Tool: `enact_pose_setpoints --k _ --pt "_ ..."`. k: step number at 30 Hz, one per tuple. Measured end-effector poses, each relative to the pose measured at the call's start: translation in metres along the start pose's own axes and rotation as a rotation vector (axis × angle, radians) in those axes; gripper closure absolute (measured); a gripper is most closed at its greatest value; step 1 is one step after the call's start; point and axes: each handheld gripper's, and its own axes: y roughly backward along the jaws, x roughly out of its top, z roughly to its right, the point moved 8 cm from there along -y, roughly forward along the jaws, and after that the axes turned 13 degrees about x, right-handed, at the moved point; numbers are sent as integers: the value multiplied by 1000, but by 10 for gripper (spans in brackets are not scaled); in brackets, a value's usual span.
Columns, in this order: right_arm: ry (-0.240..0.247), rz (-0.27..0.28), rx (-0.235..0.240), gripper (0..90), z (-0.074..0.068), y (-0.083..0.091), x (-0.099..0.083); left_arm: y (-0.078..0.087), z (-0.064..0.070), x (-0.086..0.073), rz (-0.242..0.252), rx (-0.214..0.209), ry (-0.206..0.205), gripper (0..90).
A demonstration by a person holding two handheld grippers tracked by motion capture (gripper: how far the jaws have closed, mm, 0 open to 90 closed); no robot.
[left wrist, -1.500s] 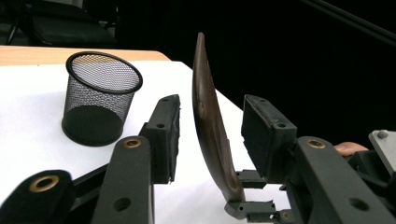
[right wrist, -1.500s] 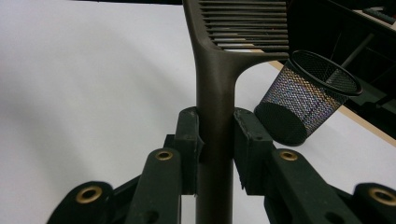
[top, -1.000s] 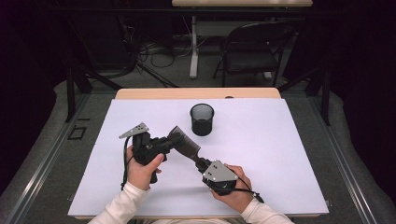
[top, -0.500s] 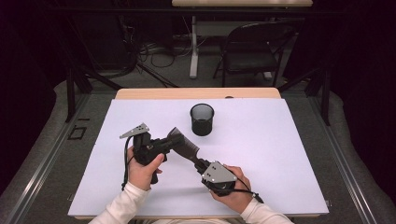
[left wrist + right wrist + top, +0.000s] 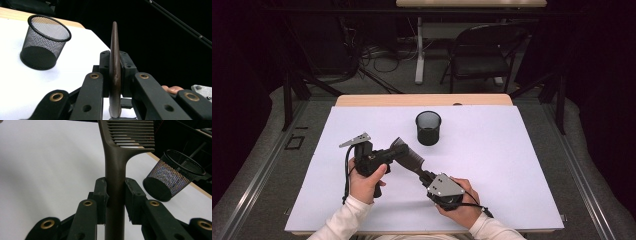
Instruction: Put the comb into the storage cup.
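near the middle of the high view both grippers are holding one dark brown comb [image 5: 408, 156] above the white tabletop [image 5: 512, 170], just below and left of the black mesh cup [image 5: 428, 128] that is standing upright toward the upper centre. the left gripper [image 5: 388, 156] is coming in from the left with its jaws pinching the comb's toothed head; in the left gripper view the comb [image 5: 114, 72] is showing edge-on as a thin blade clamped between the pads. the right gripper [image 5: 428, 177] is reaching up from the lower right, its jaws pressing together on the narrow handle; in the right gripper view the comb [image 5: 115, 160] is rising straight out of them, its teeth fanning toward the upper right with the mesh cup [image 5: 172, 176] beyond at the right of the frame. the comb is looking light, stiff and smooth, probably hard plastic, though the material is hard to make out here. it is likely slippery across its flat faces, so the handle neck is seeming the surest place to grip, since squeezing the fine teeth could bend or snap them.
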Motion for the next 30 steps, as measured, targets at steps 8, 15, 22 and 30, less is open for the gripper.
enact_pose_setpoints --k 8,15,22,30 --pt "-5 1 4 731 0 -1 -1 0 -1 -1 -10 -12 15 853" --pt "-8 -1 7 730 0 -1 -1 -1 -1 -1 -18 -15 25 858" --pt "-11 2 7 728 0 -2 -2 -2 -2 -1 -22 -18 37 861" --pt "-21 5 11 727 0 -3 -2 -2 -1 -1 -20 -22 45 862"
